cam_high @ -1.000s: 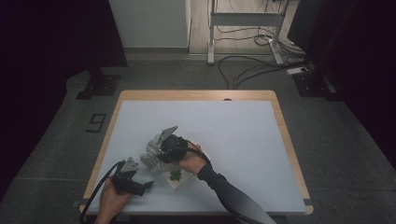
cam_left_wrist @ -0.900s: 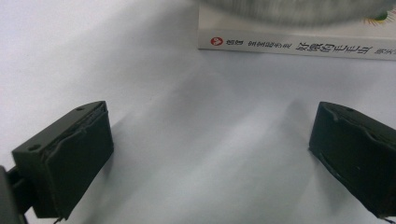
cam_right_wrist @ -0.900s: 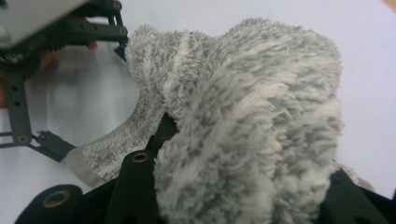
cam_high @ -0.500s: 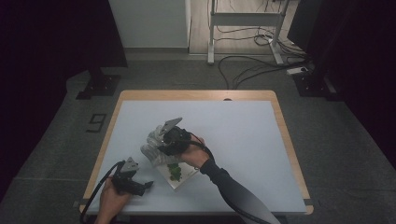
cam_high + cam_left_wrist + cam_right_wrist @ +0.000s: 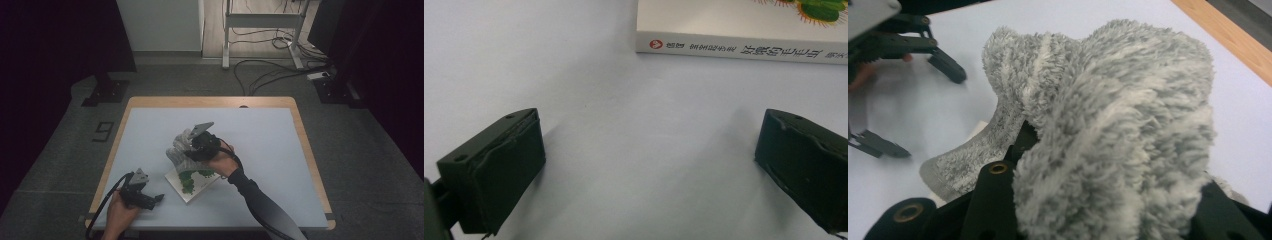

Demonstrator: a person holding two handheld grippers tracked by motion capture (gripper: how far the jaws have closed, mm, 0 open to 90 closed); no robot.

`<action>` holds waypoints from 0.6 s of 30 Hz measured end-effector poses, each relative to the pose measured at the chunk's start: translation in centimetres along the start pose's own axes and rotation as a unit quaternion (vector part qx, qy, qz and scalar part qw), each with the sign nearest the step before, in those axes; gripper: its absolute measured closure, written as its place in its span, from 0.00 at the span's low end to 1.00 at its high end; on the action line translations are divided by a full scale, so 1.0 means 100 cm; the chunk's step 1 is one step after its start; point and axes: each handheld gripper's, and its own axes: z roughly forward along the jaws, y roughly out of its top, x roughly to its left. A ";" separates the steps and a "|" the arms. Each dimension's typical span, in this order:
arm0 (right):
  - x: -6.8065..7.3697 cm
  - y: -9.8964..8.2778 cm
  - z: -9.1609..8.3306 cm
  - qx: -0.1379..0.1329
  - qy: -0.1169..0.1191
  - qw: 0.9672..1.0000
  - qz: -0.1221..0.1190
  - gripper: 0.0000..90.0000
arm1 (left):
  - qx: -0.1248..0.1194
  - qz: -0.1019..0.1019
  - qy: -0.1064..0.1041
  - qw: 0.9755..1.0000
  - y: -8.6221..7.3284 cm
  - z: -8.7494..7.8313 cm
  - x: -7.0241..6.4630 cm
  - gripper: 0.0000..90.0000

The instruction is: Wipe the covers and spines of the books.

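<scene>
Pale desk [image 5: 280,150] in a dark room: right hand-held gripper [image 5: 186,150] clamps a fuzzy sock [image 5: 177,152], lifted off the book [image 5: 192,182]; left hand-held gripper [image 5: 152,199] rests wide open, empty; placing remains.

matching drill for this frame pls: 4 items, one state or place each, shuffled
Things:
1. fuzzy grey sock
2. book
3. left gripper
4. right gripper

States or places:
A. jaws wide apart, nothing between them
B. lies flat on the table, green picture on its cover
C. shut on soft cloth
D. bunched up and lifted off the table

Pairs: 1-D, 2-B, 3-A, 4-C
</scene>
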 end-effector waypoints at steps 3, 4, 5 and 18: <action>-0.007 -0.006 -0.007 0.000 -0.009 1.000 0.005 0.64 | 0.000 0.000 0.000 1.000 0.000 0.000 0.000 0.00; -0.010 -0.009 -0.010 0.000 -0.013 1.000 0.009 0.63 | 0.000 0.000 0.000 1.000 0.000 0.000 0.000 0.00; -0.011 -0.011 -0.012 0.000 -0.015 1.000 0.011 0.64 | 0.001 0.001 0.000 1.000 0.000 0.000 0.000 0.00; -0.037 -0.039 -0.042 -0.001 -0.049 0.998 0.038 0.63 | 0.000 0.001 0.000 1.000 0.000 0.000 0.000 0.00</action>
